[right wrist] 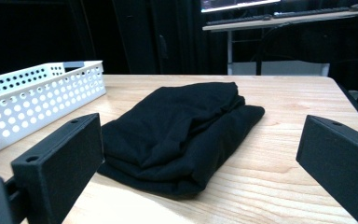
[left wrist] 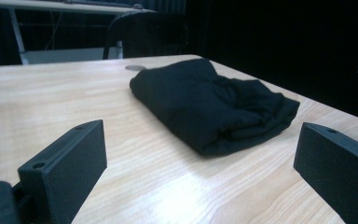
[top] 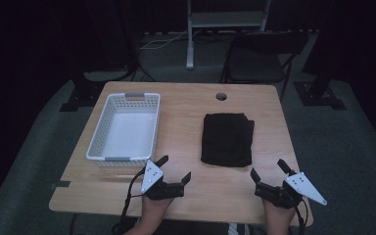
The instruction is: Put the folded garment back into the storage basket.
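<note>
1. Folded black cloth garment lies flat on the light wooden counter, right of centre, untouched.
2. Left gripper sits near the front edge, held low by a hand, jaws spread wide, released, holding nothing.
3. Right gripper sits at the front right, likewise spread and empty, just short of the garment's near corner.
4. Garment: a thick, soft-edged rectangle, folds stacked in layers.
5. High view gives the white perforated plastic basket to the garment's left, apart from it; right gripper view shows the layered fold edges.
</note>
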Demonstrator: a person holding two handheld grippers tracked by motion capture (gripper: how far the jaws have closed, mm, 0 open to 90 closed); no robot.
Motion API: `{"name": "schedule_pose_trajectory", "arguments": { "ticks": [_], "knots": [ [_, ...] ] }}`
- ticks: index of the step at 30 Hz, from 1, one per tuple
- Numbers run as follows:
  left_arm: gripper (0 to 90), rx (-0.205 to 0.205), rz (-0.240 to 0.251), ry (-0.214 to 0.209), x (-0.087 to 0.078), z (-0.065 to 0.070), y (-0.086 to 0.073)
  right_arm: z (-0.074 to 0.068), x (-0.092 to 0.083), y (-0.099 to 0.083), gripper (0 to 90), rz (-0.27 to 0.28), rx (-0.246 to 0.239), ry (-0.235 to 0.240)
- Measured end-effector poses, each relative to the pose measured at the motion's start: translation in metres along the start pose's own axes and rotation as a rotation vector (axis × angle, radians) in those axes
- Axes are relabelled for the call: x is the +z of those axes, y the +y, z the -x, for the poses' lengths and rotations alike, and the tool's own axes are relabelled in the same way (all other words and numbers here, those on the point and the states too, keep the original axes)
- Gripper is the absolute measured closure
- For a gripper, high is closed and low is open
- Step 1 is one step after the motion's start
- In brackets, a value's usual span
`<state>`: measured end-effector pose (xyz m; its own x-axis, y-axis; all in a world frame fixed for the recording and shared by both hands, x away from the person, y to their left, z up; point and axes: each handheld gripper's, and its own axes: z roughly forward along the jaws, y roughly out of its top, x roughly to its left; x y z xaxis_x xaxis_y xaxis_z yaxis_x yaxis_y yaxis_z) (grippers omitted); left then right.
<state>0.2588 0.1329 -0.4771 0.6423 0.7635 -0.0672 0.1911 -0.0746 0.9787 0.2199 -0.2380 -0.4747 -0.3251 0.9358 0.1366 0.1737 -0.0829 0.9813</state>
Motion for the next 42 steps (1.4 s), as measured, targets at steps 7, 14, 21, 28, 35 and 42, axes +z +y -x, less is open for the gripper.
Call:
{"name": "schedule_pose_trajectory", "arguments": {
  "ticks": [7,14,21,28,35,42],
  "knots": [
    [3.0,-0.01,0.012,-0.001,0.006,-0.002,0.018,-0.001,-0.005,0.013,0.3,0.033,0.002,-0.015],
    [3.0,-0.025,0.007,0.003,0.013,-0.005,0.024,0.006,-0.011,0.02,0.4,0.048,0.018,-0.054],
    [3.0,-0.023,-0.025,0.003,0.019,-0.006,0.028,0.004,-0.01,0.024,0.4,0.04,-0.002,-0.076],
    [3.3,-0.061,-0.057,-0.074,0.025,-0.006,0.043,0.0,-0.007,0.029,0.9,0.049,-0.003,-0.057],
    [3.3,-0.071,-0.08,-0.089,0.036,-0.008,0.054,-0.002,-0.004,0.032,0.9,0.048,-0.007,-0.055],
    [3.3,-0.074,-0.084,-0.091,0.047,-0.008,0.061,-0.003,-0.001,0.035,0.9,0.038,-0.007,-0.056]
  ]
}}
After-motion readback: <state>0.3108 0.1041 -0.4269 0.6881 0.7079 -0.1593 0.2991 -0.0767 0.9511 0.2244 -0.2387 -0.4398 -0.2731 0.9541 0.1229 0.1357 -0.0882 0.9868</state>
